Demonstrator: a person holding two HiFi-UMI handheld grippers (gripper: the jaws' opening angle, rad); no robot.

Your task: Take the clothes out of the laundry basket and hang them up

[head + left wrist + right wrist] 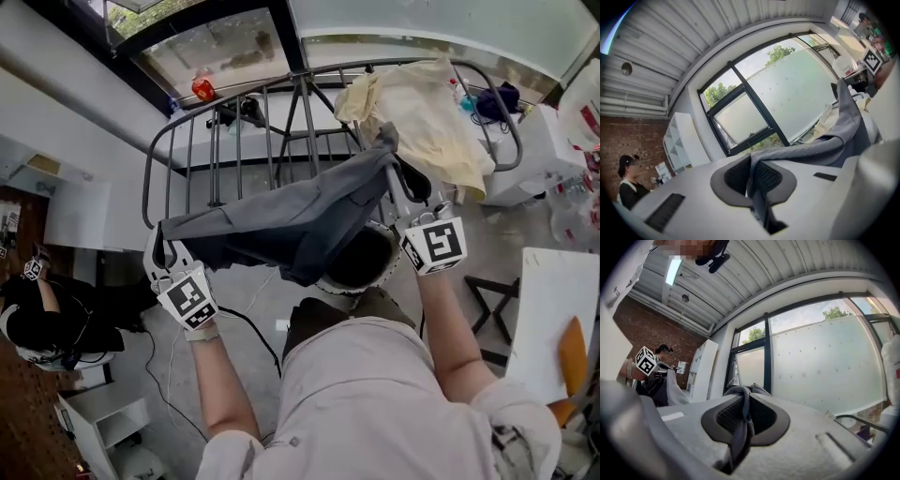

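Note:
A grey garment [300, 220] hangs stretched between my two grippers above the metal drying rack [234, 141]. My left gripper [162, 248] is shut on its left corner, and the cloth [820, 145] runs pinched between the pads [766, 178]. At the garment's upper right end my right gripper [391, 150] is shut on it, a grey fold [740, 423] caught between its pads. A cream cloth [422, 103] is draped over the rack's right end. Under the garment the round laundry basket [361, 261] is partly hidden.
A white table [548, 309] with an orange item stands at the right, a folding stool [487, 295] beside it. A person [37, 319] sits at the left. A black cable [248, 328] lies on the floor. Large windows [825, 357] are behind the rack.

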